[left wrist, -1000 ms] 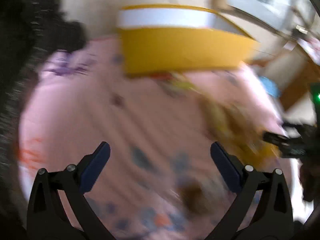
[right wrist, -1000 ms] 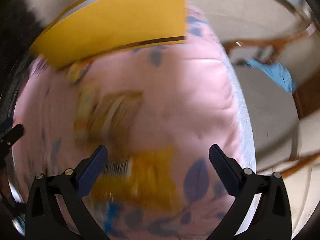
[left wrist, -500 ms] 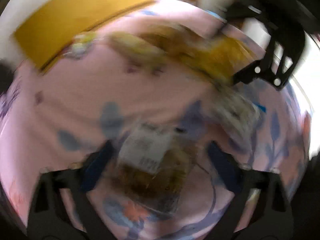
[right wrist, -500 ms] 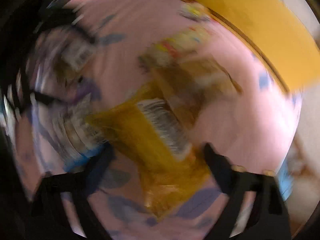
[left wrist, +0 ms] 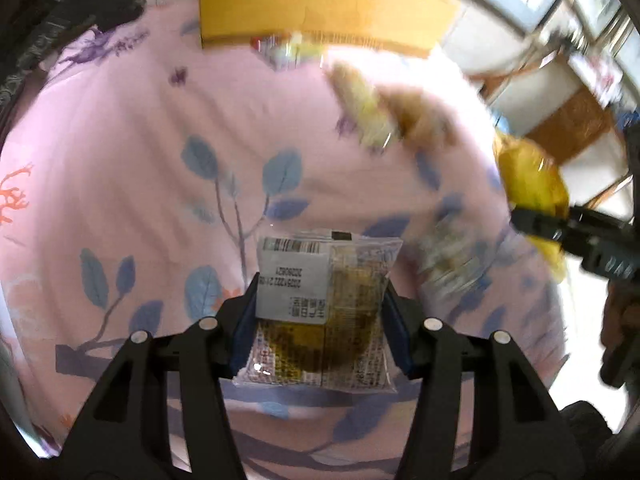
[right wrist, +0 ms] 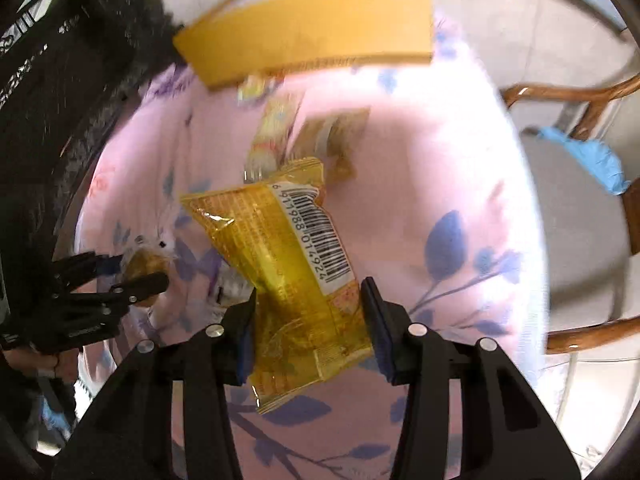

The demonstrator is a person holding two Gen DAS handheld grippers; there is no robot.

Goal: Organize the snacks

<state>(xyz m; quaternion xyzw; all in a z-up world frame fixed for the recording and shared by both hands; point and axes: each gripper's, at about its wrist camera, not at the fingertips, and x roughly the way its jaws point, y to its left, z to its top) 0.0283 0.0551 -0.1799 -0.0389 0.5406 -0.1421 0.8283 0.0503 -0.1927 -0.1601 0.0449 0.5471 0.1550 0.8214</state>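
The left tool (left wrist: 320,320) is clamped on a clear packet (left wrist: 324,308) with a white label; the right tool (right wrist: 308,320) grips a crinkled yellow barcoded packet (right wrist: 280,272), box (right wrist: 308,36) at 12 o'clock.

Black skeletal plastic fingers (left wrist: 394,340) with dark blue pads (right wrist: 378,328) (silver screws at the joints)

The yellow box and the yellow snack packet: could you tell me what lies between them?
In the right wrist view, two blurred snack packets lie on the pink cloth between the yellow box and the yellow snack packet.
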